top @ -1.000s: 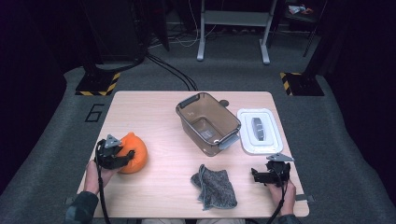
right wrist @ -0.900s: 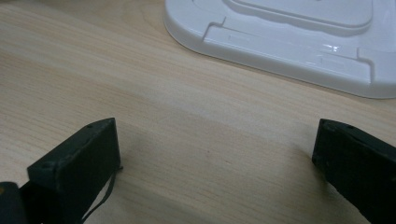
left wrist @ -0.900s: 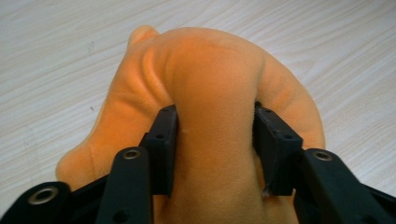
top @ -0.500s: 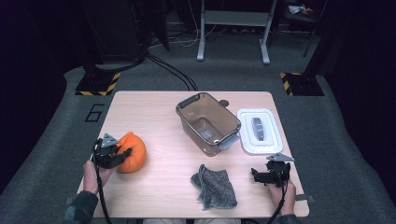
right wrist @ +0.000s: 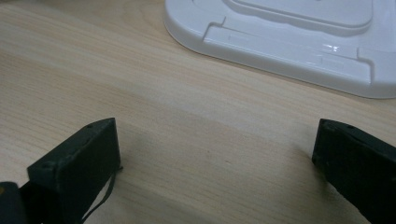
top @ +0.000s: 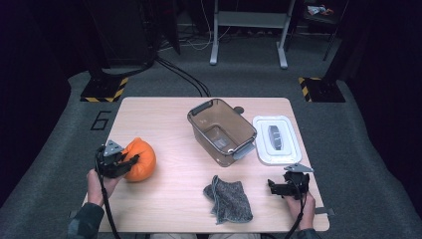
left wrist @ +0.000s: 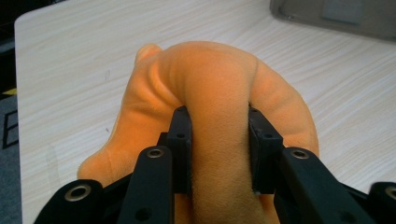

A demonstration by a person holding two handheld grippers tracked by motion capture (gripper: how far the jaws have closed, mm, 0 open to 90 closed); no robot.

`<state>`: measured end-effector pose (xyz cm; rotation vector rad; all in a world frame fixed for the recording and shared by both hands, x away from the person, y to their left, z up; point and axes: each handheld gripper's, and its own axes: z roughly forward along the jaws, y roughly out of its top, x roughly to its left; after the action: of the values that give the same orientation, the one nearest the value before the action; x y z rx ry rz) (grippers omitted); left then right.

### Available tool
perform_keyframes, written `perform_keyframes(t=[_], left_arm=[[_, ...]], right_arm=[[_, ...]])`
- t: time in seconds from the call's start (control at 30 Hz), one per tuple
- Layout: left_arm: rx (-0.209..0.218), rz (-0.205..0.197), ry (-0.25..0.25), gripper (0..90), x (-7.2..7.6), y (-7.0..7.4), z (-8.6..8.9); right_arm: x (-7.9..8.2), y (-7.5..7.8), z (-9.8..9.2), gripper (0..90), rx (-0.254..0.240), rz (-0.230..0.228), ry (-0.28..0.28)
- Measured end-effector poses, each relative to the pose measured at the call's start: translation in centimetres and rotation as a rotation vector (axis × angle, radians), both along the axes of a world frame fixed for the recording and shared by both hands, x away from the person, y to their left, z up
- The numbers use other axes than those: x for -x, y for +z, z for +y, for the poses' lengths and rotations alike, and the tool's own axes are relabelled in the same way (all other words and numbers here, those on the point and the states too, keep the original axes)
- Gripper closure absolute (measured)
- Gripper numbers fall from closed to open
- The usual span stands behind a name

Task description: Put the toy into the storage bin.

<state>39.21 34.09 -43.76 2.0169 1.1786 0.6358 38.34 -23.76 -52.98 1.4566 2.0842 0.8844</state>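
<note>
Left tool [left wrist: 219, 140] pinching orange plush [left wrist: 219, 88]; right tool [right wrist: 215, 163] spread beside white lid [right wrist: 289, 42].

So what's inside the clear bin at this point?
The bin looks empty: its bare floor shows through, with a pale label or reflection on it. Its lid lies beside it on the table. The near wall's rim hides a strip of floor.

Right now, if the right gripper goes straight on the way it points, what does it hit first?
Most likely the white lid: the right gripper stands open over bare table, and the lid's near edge lies right ahead. How high the jaws ride is unclear, so they might pass over it.
</note>
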Motion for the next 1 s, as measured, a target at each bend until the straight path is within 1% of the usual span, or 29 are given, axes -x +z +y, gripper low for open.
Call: perform_keyframes(t=[0.1, 0.13, 0.3, 0.33, 0.37, 0.43, 0.6, 0.83, 0.87, 0.97, 1.0], left_arm=[[0.005, -0.015, -0.002, 67.5, -0.1, 0.6, -0.1], [0.011, -0.012, -0.005, 67.4, -0.1, 0.8, -0.1], [0.008, -0.026, -0.008, 67.4, -0.5, 1.3, -0.6], [0.01, -0.034, -0.006, 67.5, -0.6, 1.4, -0.7], [0.007, -0.029, -0.013, 67.4, -0.7, 1.6, -0.7], [0.006, -0.035, -0.015, 67.4, -0.9, 1.7, -0.9], [0.019, -0.047, -0.014, 67.4, -1.4, 2.2, -1.2], [0.026, -0.064, -0.014, 67.3, -2.0, 3.2, -1.5], [0.032, -0.065, -0.012, 67.4, -2.1, 3.3, -1.6], [0.032, -0.068, -0.008, 67.3, -2.6, 3.5, -1.7], [0.033, -0.062, -0.012, 67.3, -2.8, 3.7, -1.8]], right_arm=[[0.0, 0.0, 0.0, 0.2, 0.0, 0.0, 0.0], [0.0, 0.0, 0.0, 0.2, 0.0, 0.0, 0.0], [0.0, 0.0, 0.0, 0.2, 0.0, 0.0, 0.0], [0.0, 0.0, 0.0, 0.2, 0.0, 0.0, 0.0], [0.0, 0.0, 0.0, 0.2, 0.0, 0.0, 0.0], [0.0, 0.0, 0.0, 0.2, 0.0, 0.0, 0.0], [0.0, 0.0, 0.0, 0.2, 0.0, 0.0, 0.0], [0.0, 0.0, 0.0, 0.2, -0.001, 0.0, -0.002], [0.0, 0.0, 0.0, 0.2, -0.001, -0.001, -0.004], [0.0, 0.0, 0.0, 0.2, 0.0, 0.0, 0.0], [0.0, 0.0, 0.0, 0.2, -0.001, -0.001, -0.004]])
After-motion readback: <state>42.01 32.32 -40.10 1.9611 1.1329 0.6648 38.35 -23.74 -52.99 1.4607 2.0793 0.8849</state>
